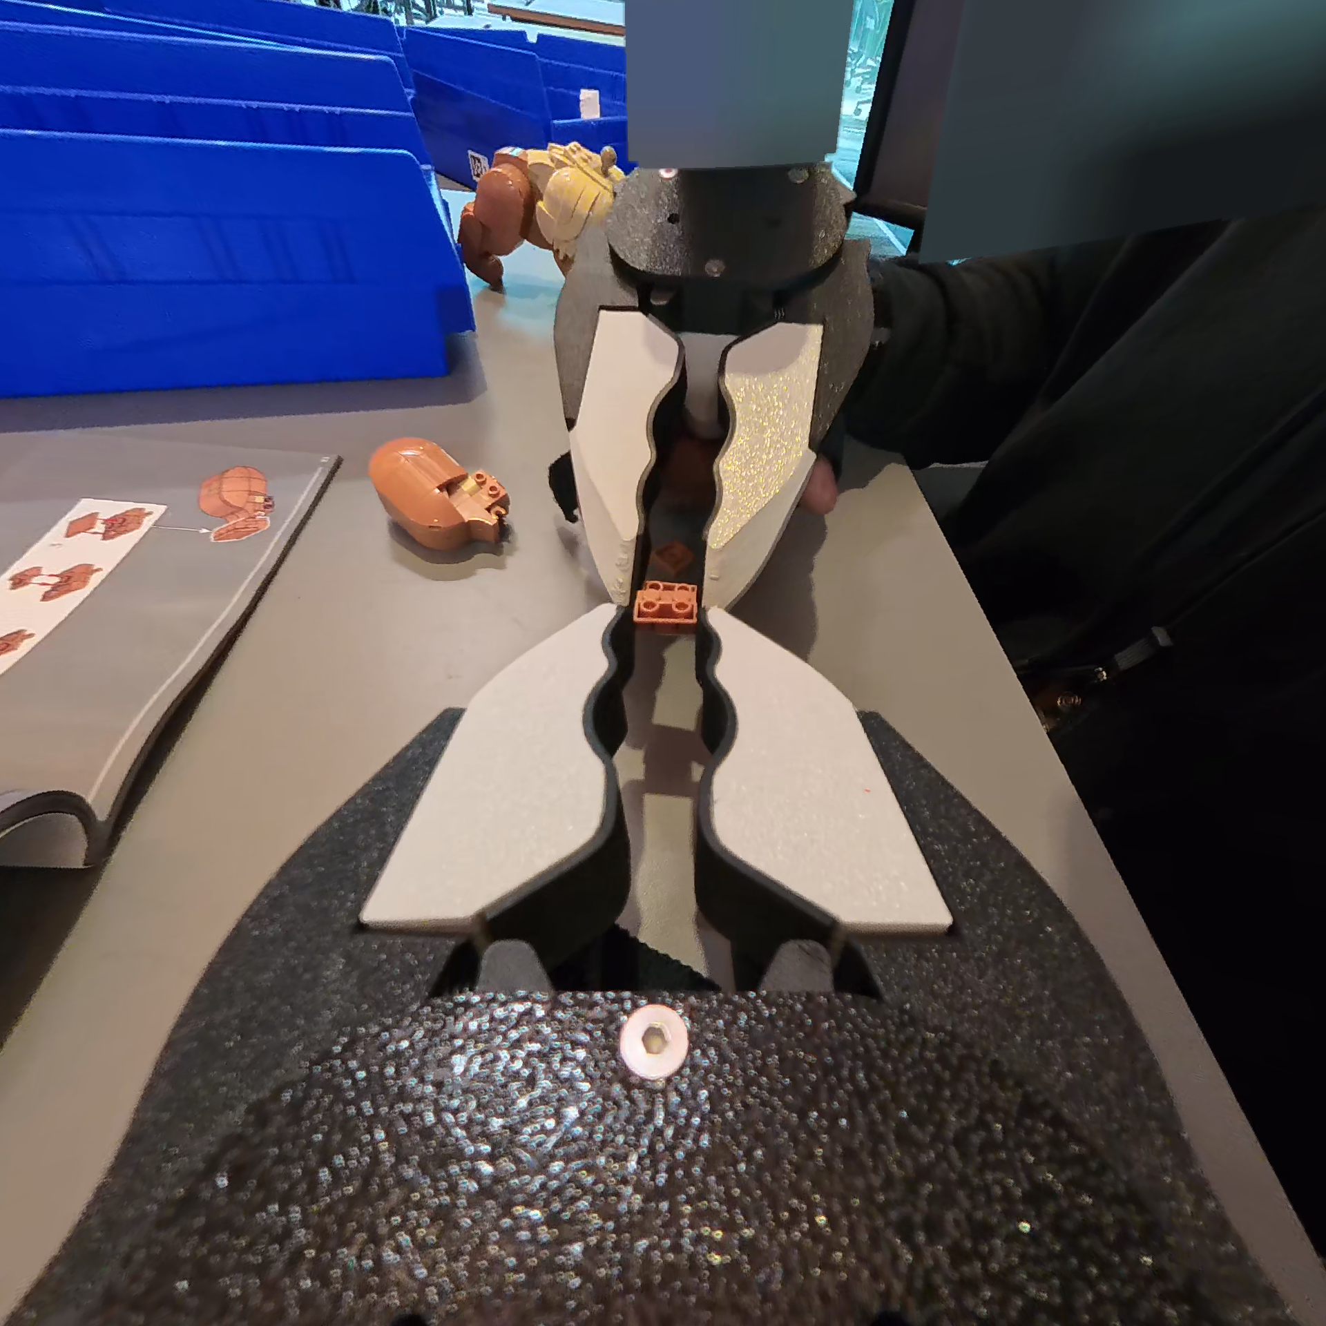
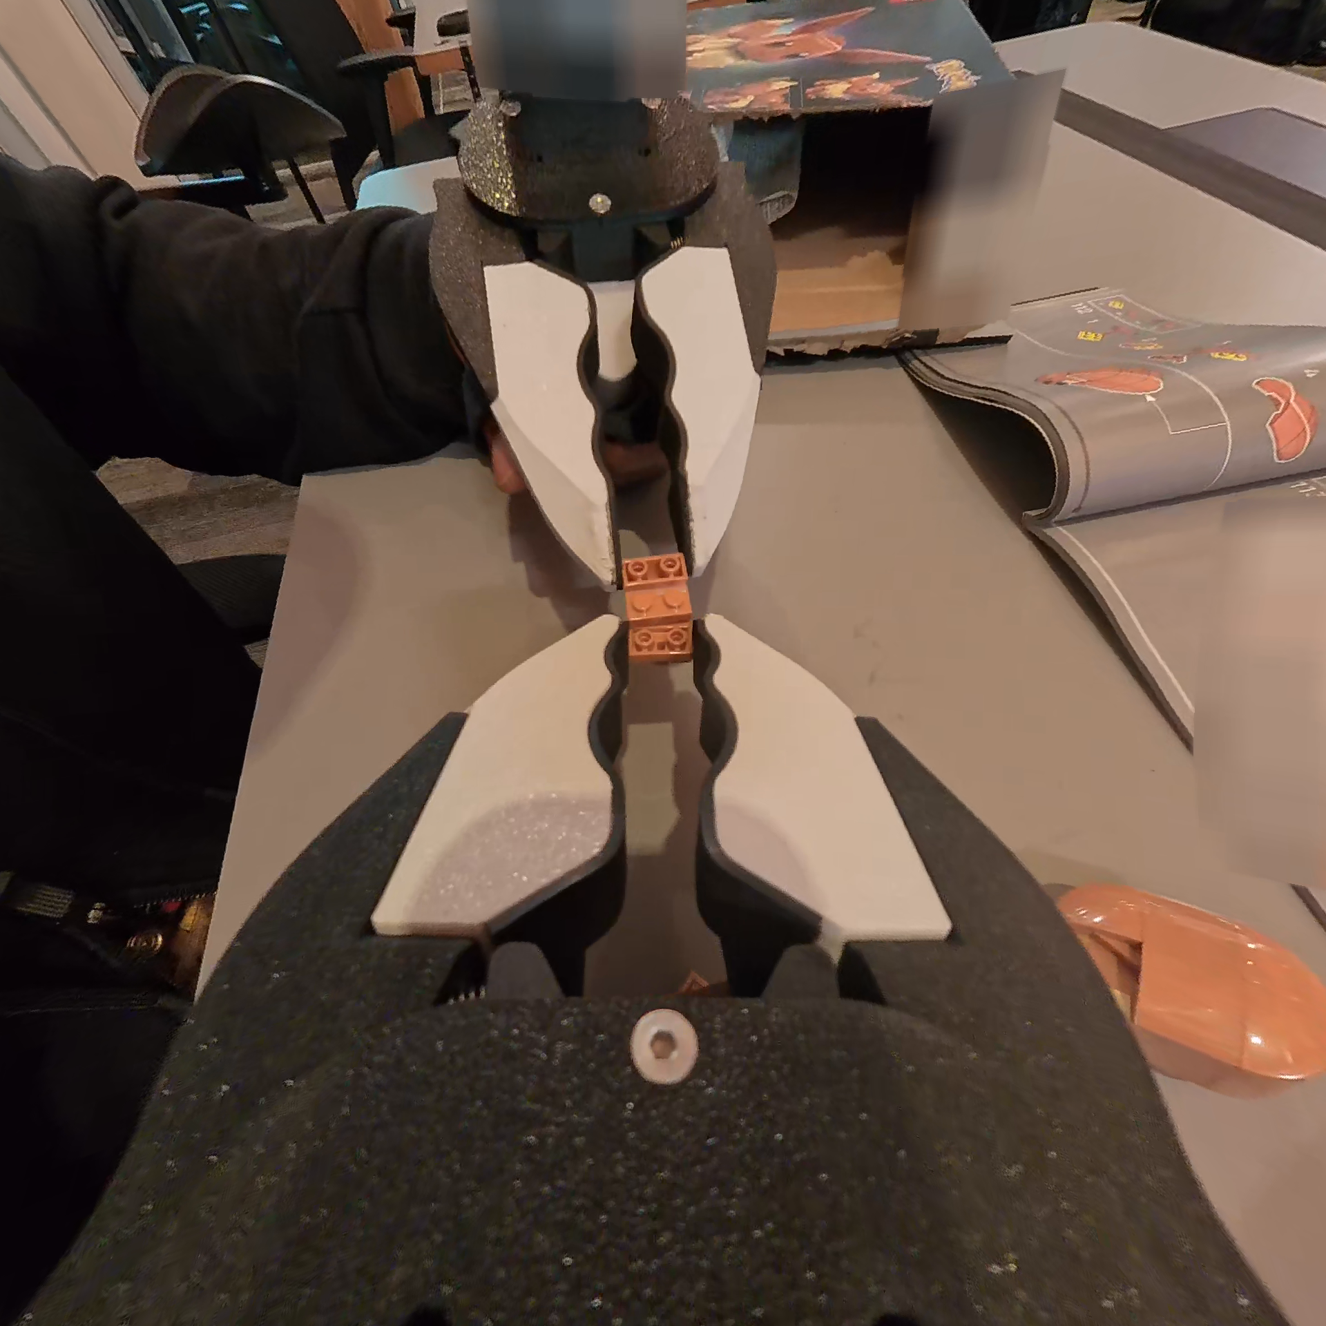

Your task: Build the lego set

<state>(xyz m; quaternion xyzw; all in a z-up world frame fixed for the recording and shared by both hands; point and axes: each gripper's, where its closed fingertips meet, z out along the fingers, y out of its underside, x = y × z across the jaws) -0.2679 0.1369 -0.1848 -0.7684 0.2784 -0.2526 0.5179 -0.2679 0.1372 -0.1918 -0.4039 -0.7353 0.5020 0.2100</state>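
Grey surface (image 1: 323, 717) carries an open booklet (image 1: 143, 610); above it, left hand-held gripper (image 1: 664, 610) and right hand-held gripper (image 2: 656, 638) meet tip to tip, each clamping orange bricks (image 2: 657, 606).

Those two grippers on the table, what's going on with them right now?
A person is building a lego model with a handheld gripper in each hand. The left gripper and right gripper face each other tip to tip, each shut on a small orange brick, apparently pressing the pieces together. A rounded brown sub-assembly and an open instruction booklet lie nearby on the grey table.
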